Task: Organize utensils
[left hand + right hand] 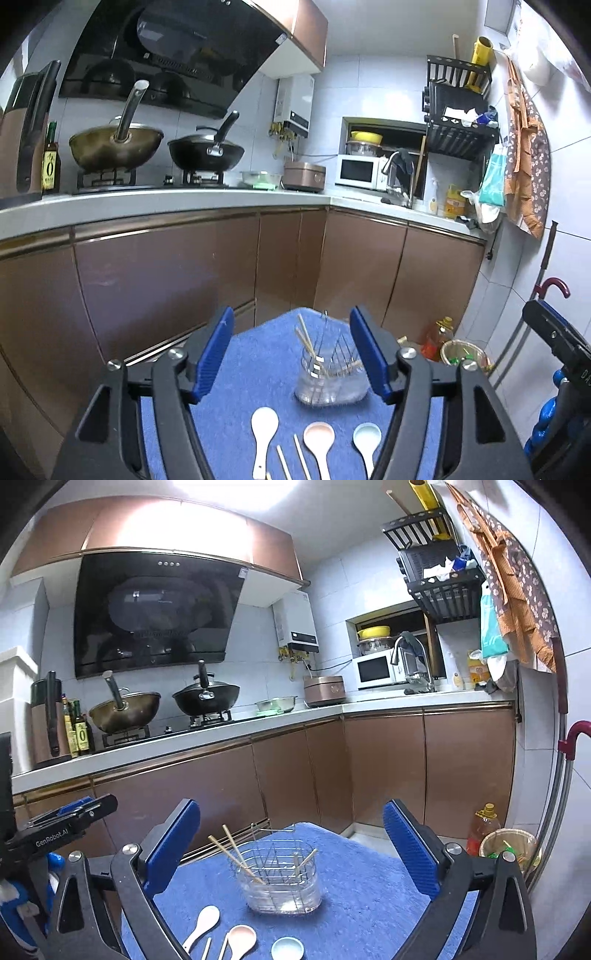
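A clear utensil holder (330, 380) (280, 880) with a wire rack stands on a blue cloth (266, 354) (369, 886), and several chopsticks (308, 341) (236, 856) lean in it. Near the front edge lie a white spoon (263, 439) (202, 925), a pink spoon (320, 443) (240, 940) and a light-blue spoon (366, 443) (288, 948), with two loose chopsticks (295, 458) (216, 949) between the white and pink ones. My left gripper (295, 356) is open, nothing between its blue pads. My right gripper (291, 853) is open wide and empty, held back from the holder.
Brown cabinet doors (166, 280) and a white counter (166, 201) run behind the cloth. Two woks (118, 142) sit on the stove. An oil bottle (482, 829) and a small bin (511, 845) stand on the floor at the right. The other gripper shows at the frame edges (554, 339) (66, 823).
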`<state>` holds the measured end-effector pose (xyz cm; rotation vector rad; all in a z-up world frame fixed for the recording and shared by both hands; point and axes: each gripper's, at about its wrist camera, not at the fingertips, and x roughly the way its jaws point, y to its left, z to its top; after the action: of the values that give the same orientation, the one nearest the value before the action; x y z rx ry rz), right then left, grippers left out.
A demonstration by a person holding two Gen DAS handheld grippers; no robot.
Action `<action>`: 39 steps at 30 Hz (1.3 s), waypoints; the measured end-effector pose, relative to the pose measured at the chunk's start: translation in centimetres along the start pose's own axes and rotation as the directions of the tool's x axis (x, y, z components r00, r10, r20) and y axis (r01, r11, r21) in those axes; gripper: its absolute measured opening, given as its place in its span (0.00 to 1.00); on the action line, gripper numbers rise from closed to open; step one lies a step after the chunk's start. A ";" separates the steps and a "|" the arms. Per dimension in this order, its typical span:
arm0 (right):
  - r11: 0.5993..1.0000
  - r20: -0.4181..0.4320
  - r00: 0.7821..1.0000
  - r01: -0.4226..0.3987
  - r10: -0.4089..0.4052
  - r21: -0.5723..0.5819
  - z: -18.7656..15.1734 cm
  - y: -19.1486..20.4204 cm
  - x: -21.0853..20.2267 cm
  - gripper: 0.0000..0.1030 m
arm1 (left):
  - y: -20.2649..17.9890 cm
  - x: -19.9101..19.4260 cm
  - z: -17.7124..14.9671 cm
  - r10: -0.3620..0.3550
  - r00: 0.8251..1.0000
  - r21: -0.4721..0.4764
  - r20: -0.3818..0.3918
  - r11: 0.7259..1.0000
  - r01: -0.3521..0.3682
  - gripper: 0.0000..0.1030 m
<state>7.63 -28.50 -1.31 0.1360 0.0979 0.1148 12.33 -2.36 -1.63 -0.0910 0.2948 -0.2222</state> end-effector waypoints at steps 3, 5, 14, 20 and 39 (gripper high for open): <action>1.000 0.004 1.000 -0.025 0.025 -0.003 -0.1 0.4 -1.2 0.97 | 0.4 -0.6 -0.4 -0.008 0.999 -0.008 -0.040 1.000 0.008 0.62; 0.998 -0.005 0.998 -0.055 0.055 0.010 -0.2 0.7 -1.9 0.97 | 0.7 -1.0 -0.9 -0.022 0.997 -0.018 -0.068 1.000 0.021 0.62; 0.996 -0.062 0.995 -0.082 0.084 0.030 -0.5 1.3 -3.8 0.94 | 0.7 -1.8 -3.1 -0.072 0.982 -0.031 -0.176 0.997 0.068 0.62; 0.996 -0.098 0.992 -0.082 0.085 0.034 -1.2 1.6 -4.3 0.89 | 1.3 -1.1 -4.7 -0.100 0.963 -0.075 -0.251 0.994 0.084 0.62; 0.991 -0.273 0.954 -0.110 0.125 0.070 -4.6 1.9 -1.2 0.62 | 2.6 3.0 -10.6 -0.128 0.872 -0.133 -0.473 0.988 0.074 0.61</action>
<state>5.75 -26.21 -5.50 0.1798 0.3738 0.2502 12.51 -1.14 -12.86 -0.1620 0.8028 -0.3329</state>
